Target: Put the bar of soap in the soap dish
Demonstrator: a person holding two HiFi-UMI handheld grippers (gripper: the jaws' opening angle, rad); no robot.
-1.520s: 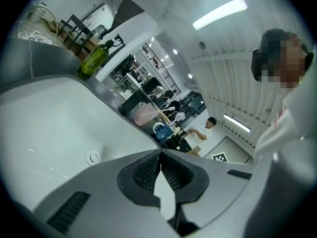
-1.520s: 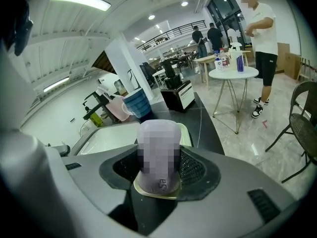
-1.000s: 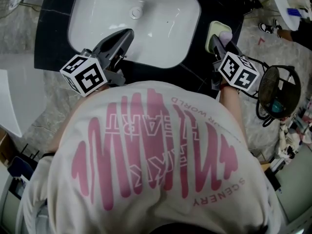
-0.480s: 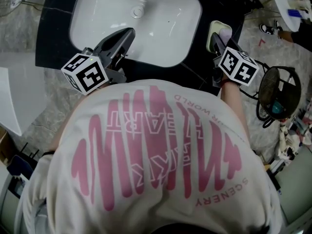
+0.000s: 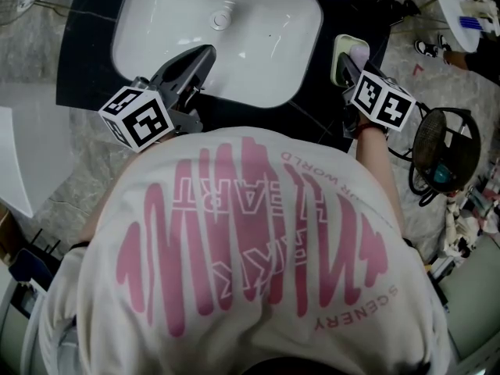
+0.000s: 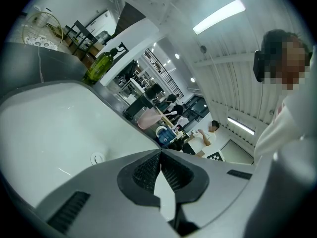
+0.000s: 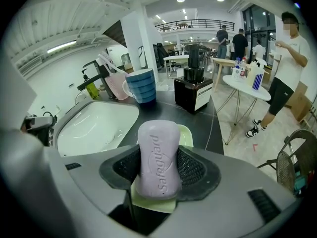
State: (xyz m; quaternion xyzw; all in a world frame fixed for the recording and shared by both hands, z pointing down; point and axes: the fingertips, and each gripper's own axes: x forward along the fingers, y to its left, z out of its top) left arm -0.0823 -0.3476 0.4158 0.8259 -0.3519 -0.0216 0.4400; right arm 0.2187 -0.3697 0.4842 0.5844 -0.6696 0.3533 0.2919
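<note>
**Head view.** The person stands at a dark counter (image 5: pixel 86 30) with a white sink (image 5: pixel 234 61) set in it. The right gripper (image 5: pixel 349 67) reaches over the pale green soap dish (image 5: pixel 339 53), which sits on the counter just beside the sink's right side. The lilac bar of soap (image 5: pixel 360 54) shows at the jaw tips, over the dish. The left gripper (image 5: pixel 201 56) points over the sink's near rim, well apart from the dish.

**Left gripper view.** The jaws meet pad to pad with nothing between them. Ahead lie only the sink bowl and a green bottle (image 6: pixel 99 66) beyond it. This gripper appears to play no part in the step in hand.

**Right gripper view.** The jaws are clamped on the bar, which stands on end between the ribbed pads with its brand lettering toward the camera. The dish lies directly below and behind the bar; whether the two touch cannot be told.

- Judged step: placement, close to done.
- The next move calls for lowering the bar until it bears on the dish. The jaws then part and withdraw without dragging the bar out.
- A blue striped cup (image 7: pixel 143 86) and a black appliance (image 7: pixel 194 90) stand beyond the dish — near, but outside the path.
- Nothing visible blocks the dish.
</note>
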